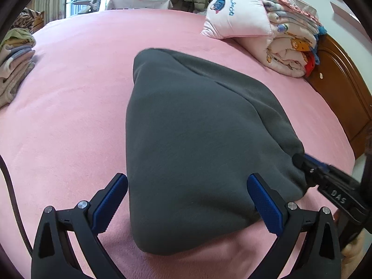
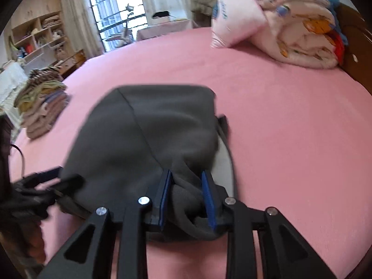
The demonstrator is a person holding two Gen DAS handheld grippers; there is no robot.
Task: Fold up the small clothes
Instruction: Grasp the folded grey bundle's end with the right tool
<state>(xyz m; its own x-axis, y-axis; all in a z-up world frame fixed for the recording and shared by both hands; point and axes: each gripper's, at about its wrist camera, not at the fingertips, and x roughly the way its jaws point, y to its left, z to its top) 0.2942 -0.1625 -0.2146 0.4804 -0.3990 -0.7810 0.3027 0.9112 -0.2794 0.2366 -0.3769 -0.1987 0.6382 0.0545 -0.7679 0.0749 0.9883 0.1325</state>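
A dark grey garment (image 1: 193, 127) lies folded on the pink bed (image 1: 69, 93). My left gripper (image 1: 187, 186) is open, its fingers standing on either side of the garment's near end, which lies between them. My right gripper (image 2: 187, 181) is closed on a bunched edge of the grey garment (image 2: 148, 134), with cloth pinched between its blue pads (image 2: 165, 190). The right gripper also shows in the left wrist view (image 1: 300, 160) at the garment's right edge. The left gripper shows blurred in the right wrist view (image 2: 60, 176) at the garment's left edge.
A stack of folded small clothes (image 1: 14, 65) sits at the bed's left edge, seen also in the right wrist view (image 2: 41, 107). A folded quilt and pillow (image 1: 267, 30) lie at the far right by the wooden headboard (image 1: 337, 88). Shelves and a window stand beyond.
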